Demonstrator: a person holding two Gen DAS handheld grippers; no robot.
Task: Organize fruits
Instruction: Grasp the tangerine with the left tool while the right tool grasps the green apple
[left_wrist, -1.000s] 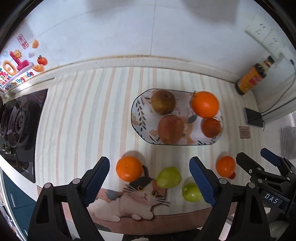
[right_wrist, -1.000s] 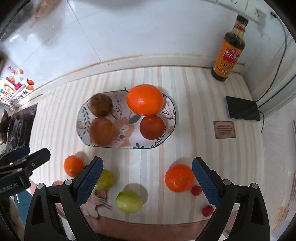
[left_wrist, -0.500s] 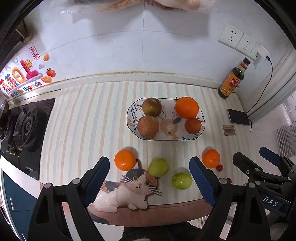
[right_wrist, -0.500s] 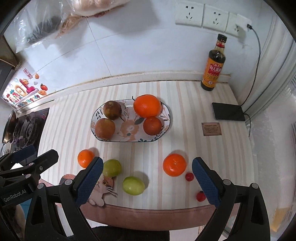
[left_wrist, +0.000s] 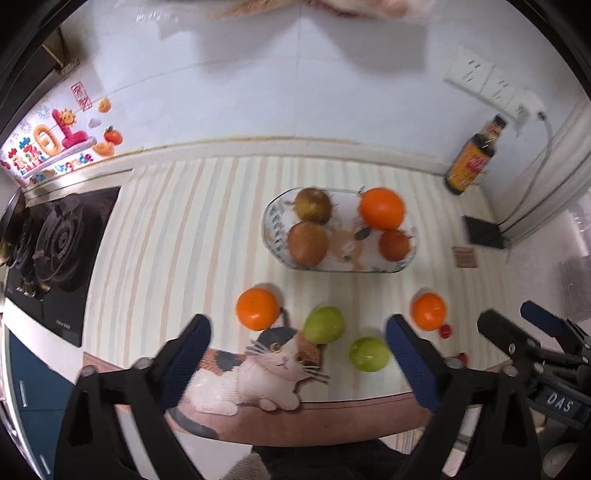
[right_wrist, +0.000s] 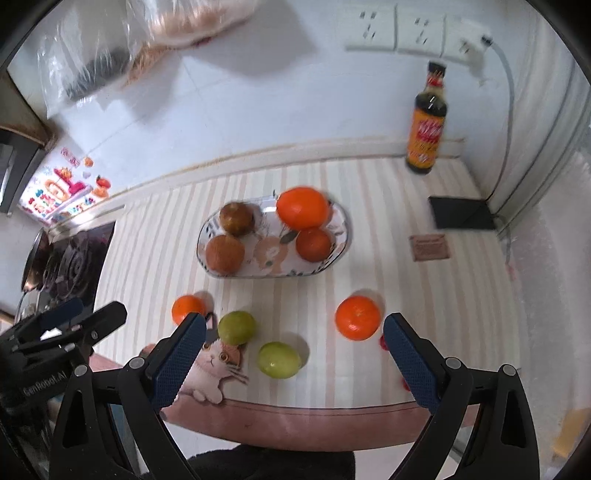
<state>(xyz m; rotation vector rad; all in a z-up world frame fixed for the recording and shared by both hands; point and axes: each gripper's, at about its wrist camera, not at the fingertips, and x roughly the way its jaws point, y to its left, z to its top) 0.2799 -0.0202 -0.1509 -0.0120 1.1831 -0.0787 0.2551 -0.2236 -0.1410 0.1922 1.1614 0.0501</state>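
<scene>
An oval patterned plate (left_wrist: 275, 236) (right_wrist: 341, 243) on the striped counter holds two brown fruits, a big orange (left_wrist: 382, 208) (right_wrist: 303, 207) and a smaller red-orange fruit. In front of it lie two small oranges (left_wrist: 257, 308) (left_wrist: 428, 311), two green fruits (left_wrist: 324, 325) (left_wrist: 369, 353) and tiny red fruits (left_wrist: 446, 331). In the right wrist view they show as oranges (right_wrist: 187, 309) (right_wrist: 357, 317) and green fruits (right_wrist: 236, 327) (right_wrist: 279, 359). My left gripper (left_wrist: 297, 345) and right gripper (right_wrist: 293, 347) are both open and empty, held back above the counter's front edge.
A gas stove (left_wrist: 55, 236) is at the left. A sauce bottle (right_wrist: 426, 129) stands at the back right by wall sockets. A black device (right_wrist: 461, 212) with a cable and a small brown card (right_wrist: 430, 248) lie at the right. A cat picture (left_wrist: 258, 373) is on the mat.
Both grippers have pulled back and up from the counter, so the plate and fruits look smaller and more of the wall shows. No fruit has moved.
</scene>
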